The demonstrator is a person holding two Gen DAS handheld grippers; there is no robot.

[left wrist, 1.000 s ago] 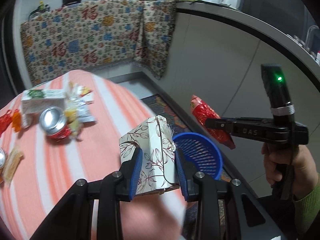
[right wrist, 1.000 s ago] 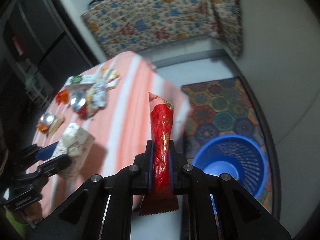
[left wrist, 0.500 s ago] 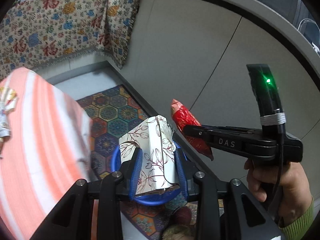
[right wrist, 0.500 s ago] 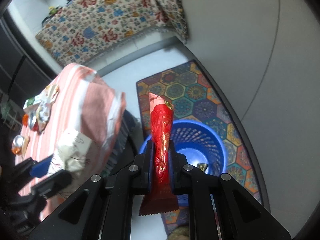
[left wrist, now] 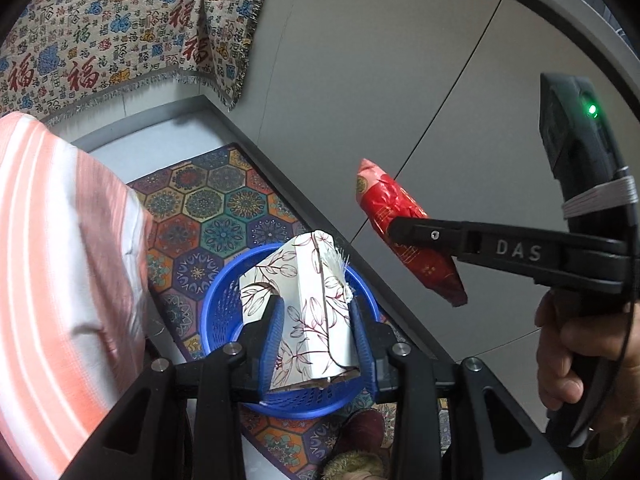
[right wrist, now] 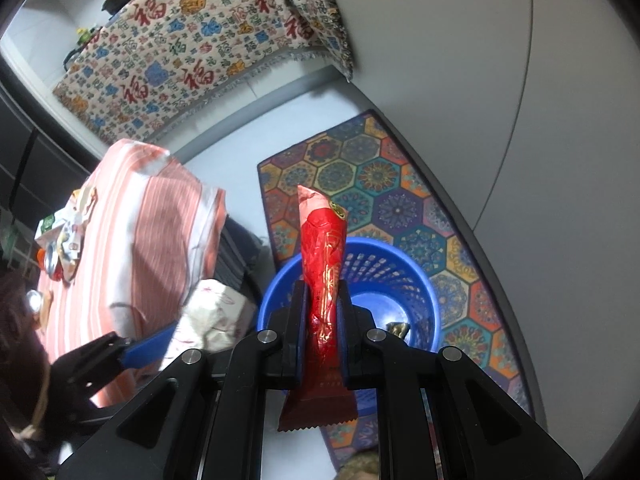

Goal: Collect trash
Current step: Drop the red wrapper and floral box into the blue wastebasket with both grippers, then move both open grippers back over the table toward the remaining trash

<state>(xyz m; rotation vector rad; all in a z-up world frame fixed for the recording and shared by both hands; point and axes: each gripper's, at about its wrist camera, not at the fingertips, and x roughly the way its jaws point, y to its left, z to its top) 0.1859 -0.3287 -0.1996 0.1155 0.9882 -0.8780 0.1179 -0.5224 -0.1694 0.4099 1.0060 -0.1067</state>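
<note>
My left gripper (left wrist: 316, 320) is shut on a white floral-print carton (left wrist: 308, 292) and holds it right above the blue mesh bin (left wrist: 218, 312) on the floor. My right gripper (right wrist: 323, 308) is shut on a red snack wrapper (right wrist: 325, 264), held upright over the near rim of the same bin (right wrist: 400, 280). In the left wrist view the wrapper (left wrist: 404, 228) hangs to the right of the bin. The carton (right wrist: 218, 316) shows at the bin's left rim in the right wrist view. A small piece of trash (right wrist: 398, 329) lies inside the bin.
The bin stands on a colourful hexagon-pattern rug (right wrist: 380, 176) beside a table with an orange striped cloth (right wrist: 152, 232). More trash and cans (right wrist: 60, 240) lie on the table. A grey curved wall (left wrist: 400, 80) runs close on the right.
Both grippers have swung from over the table to the bin, carrying the carton and the wrapper. The carton now sits over the bin's opening.
</note>
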